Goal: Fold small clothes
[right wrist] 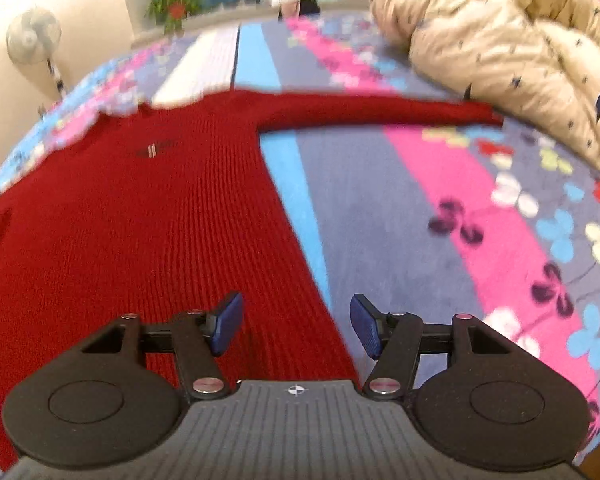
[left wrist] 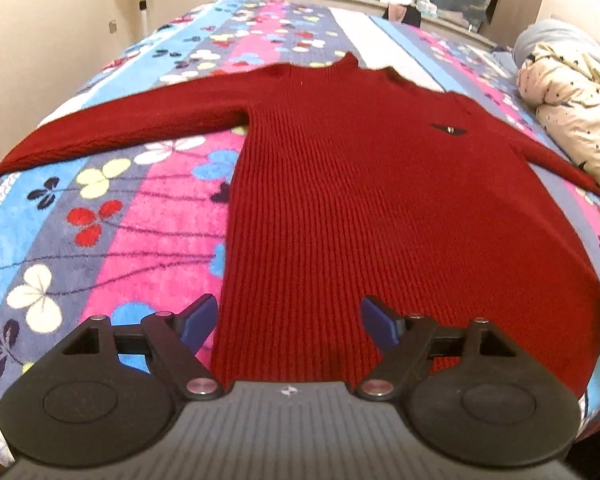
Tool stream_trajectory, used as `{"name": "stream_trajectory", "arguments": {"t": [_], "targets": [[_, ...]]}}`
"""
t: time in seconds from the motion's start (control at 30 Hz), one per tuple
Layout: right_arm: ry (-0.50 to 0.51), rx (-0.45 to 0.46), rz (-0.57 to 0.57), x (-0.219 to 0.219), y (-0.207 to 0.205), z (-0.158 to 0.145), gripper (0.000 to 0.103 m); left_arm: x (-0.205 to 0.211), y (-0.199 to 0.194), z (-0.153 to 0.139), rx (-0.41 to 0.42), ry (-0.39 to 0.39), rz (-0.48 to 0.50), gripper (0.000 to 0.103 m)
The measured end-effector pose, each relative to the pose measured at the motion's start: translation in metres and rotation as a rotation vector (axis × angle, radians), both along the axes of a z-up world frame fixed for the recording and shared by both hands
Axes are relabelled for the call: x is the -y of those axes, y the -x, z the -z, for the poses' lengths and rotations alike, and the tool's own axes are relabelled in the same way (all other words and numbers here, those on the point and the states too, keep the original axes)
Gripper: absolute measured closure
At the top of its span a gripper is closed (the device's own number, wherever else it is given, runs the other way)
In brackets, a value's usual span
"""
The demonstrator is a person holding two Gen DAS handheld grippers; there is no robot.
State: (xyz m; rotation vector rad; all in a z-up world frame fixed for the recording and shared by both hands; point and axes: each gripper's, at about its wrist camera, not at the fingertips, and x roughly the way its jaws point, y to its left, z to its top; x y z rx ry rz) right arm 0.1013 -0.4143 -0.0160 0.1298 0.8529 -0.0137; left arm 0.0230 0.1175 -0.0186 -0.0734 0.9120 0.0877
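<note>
1. The red knit sweater [left wrist: 360, 184] lies flat and face up on the bed's flowered blanket [left wrist: 148, 208]. Its body runs lengthwise away from both claws, hem nearest, collar farthest, and both sleeves are spread out sideways.
2. On the chest sits a small dark badge [left wrist: 447, 130] with pale bars; no writing on it can be read, and I see no other readable label.
3. The left claw [left wrist: 289, 322] hovers over the hem's left corner, blue pads spread wide with nothing pressed between them: released.
4. The right claw [right wrist: 296, 326] hangs over the hem's right edge, straddling the border between knit and blanket; its pads also stand apart with nothing gripped, so released too.
5. Each claw is nearest its own hem corner, and the sleeves lie well away toward the far end. The left sleeve [left wrist: 112, 128] reaches the blanket's edge; the right sleeve [right wrist: 380, 114] ends just beside a cream star-print quilt [right wrist: 500, 48].
6. I judge no fold has begun; the coming move likely depends on the hem-to-collar axis lying straight ahead.
</note>
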Motion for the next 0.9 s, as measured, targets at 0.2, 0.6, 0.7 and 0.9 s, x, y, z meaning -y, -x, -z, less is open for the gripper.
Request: {"name": "stream_trajectory", "arguments": {"t": [0.2,0.6,0.7,0.9], "targets": [[0.005,0.217,-0.005,0.012,0.01,-0.051,0.042,0.006,0.008,-0.022,0.136,-0.027,0.005,0.018],[-0.047,0.339,0.048,0.046,0.026,-0.072,0.039,0.014,0.02,-0.039,0.257,-0.058,0.012,0.015],[-0.085,0.353,0.085,0.05,0.031,-0.07,0.039,0.018,0.023,-0.039,0.267,-0.091,0.036,0.015],[-0.099,0.337,0.071,0.05,0.031,-0.068,0.039,0.015,0.017,-0.035,0.256,-0.07,0.022,0.015]]}}
